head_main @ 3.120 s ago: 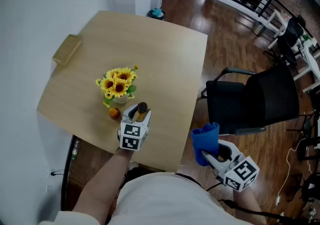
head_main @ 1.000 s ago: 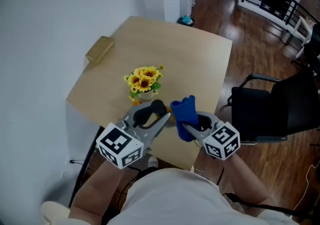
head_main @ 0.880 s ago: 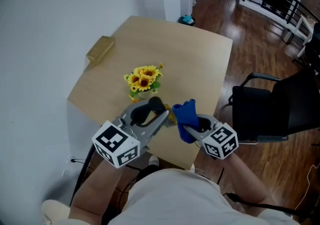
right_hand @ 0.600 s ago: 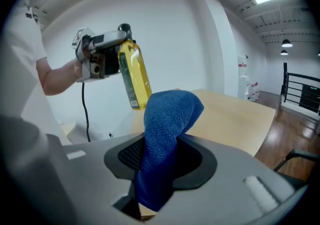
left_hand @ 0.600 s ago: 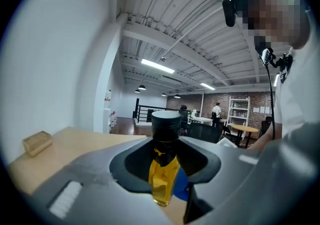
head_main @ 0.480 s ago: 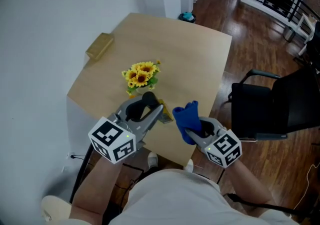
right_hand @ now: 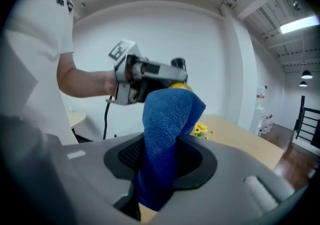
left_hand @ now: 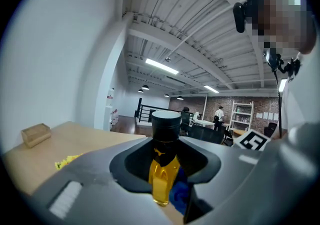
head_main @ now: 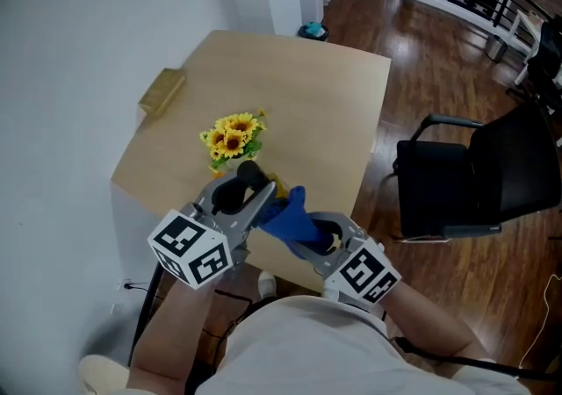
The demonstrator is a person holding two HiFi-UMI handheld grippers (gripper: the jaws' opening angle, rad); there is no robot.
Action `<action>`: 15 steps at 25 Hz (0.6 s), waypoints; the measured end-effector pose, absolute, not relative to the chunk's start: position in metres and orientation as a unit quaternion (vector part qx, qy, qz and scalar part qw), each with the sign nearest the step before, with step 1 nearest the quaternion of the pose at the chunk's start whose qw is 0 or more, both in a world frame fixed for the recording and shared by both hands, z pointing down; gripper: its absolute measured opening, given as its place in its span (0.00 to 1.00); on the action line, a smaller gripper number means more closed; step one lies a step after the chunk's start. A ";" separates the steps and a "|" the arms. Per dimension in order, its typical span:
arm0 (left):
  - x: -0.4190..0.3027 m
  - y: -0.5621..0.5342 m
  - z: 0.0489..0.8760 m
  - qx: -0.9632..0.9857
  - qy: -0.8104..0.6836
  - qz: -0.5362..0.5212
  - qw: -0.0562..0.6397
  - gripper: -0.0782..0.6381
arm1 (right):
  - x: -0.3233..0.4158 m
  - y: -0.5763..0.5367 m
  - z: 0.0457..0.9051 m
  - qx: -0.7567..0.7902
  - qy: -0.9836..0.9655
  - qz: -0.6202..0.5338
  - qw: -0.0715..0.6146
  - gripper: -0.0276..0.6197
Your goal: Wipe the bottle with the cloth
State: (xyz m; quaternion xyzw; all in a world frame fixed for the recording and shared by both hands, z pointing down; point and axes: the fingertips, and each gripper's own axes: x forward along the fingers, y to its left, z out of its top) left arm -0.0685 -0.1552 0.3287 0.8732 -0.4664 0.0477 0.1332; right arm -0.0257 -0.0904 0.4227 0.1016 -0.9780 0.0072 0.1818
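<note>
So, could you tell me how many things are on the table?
2: sunflowers towards the near side, a wooden block at the left edge. Others may be hidden nearer still.

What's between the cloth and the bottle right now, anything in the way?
Nothing visible. The right gripper is shut on the cloth, whose tip sits right against the bottle clamped in the left gripper. The sunflowers stand beyond them, not between.
</note>
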 end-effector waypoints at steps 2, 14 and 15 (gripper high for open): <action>-0.069 -0.154 0.320 0.875 -0.465 0.042 0.128 0.32 | -0.018 -0.094 0.459 0.105 -0.972 0.033 0.208 0.27; -0.070 -0.137 0.317 0.888 -0.440 0.054 0.123 0.32 | 0.026 -0.157 0.434 0.164 -0.966 0.034 0.196 0.27; -0.068 -0.134 0.320 0.891 -0.433 0.059 0.123 0.32 | 0.020 -0.159 0.412 0.159 -0.971 0.019 0.178 0.28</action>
